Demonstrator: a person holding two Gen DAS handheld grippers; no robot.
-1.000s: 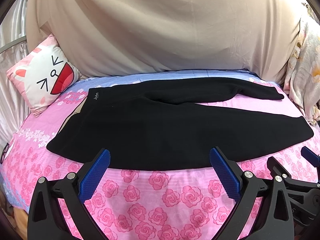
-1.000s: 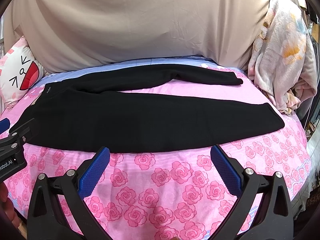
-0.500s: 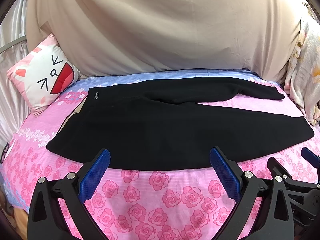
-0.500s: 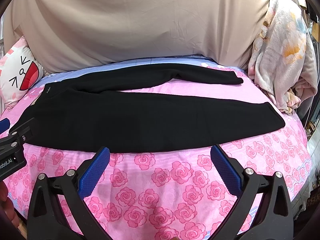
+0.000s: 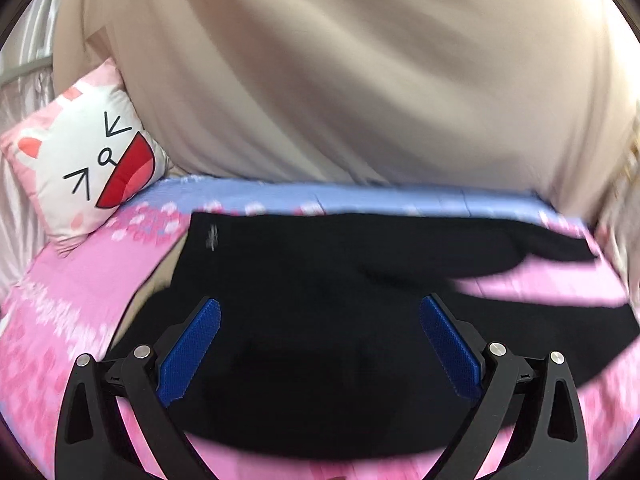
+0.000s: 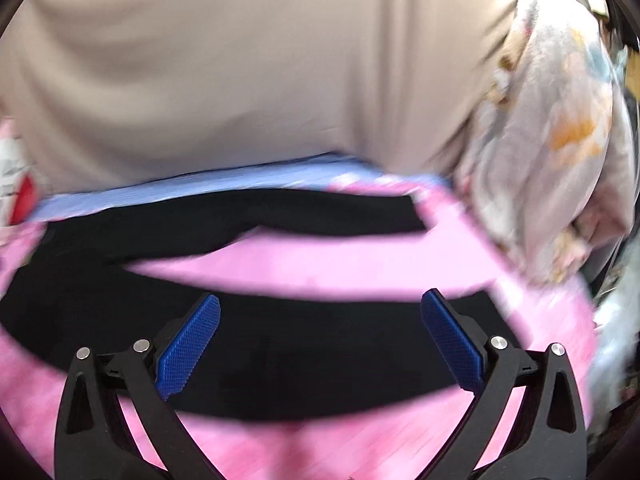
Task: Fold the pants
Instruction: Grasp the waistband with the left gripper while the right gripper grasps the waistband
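Black pants point(image 5: 320, 280) lie flat on a pink rose-print bed sheet point(image 5: 80, 280), waistband to the left, two legs spreading to the right. My left gripper point(image 5: 320, 308) is open and empty, hovering over the hip and upper near leg. In the right wrist view the pants point(image 6: 280, 344) show as two legs with a pink gap between. My right gripper point(image 6: 320, 308) is open and empty over the near leg, toward its cuff end. Both views are motion-blurred.
A beige cloth point(image 5: 340, 80) hangs behind the bed. A cat-face pillow point(image 5: 92, 160) sits at the back left. A floral blanket point(image 6: 560, 140) is bunched at the right edge of the bed. The sheet has a blue band point(image 5: 360, 196) along the far side.
Both grippers have moved forward fast, from over the bare sheet at the bed's front edge to over the pants. Both stay open.
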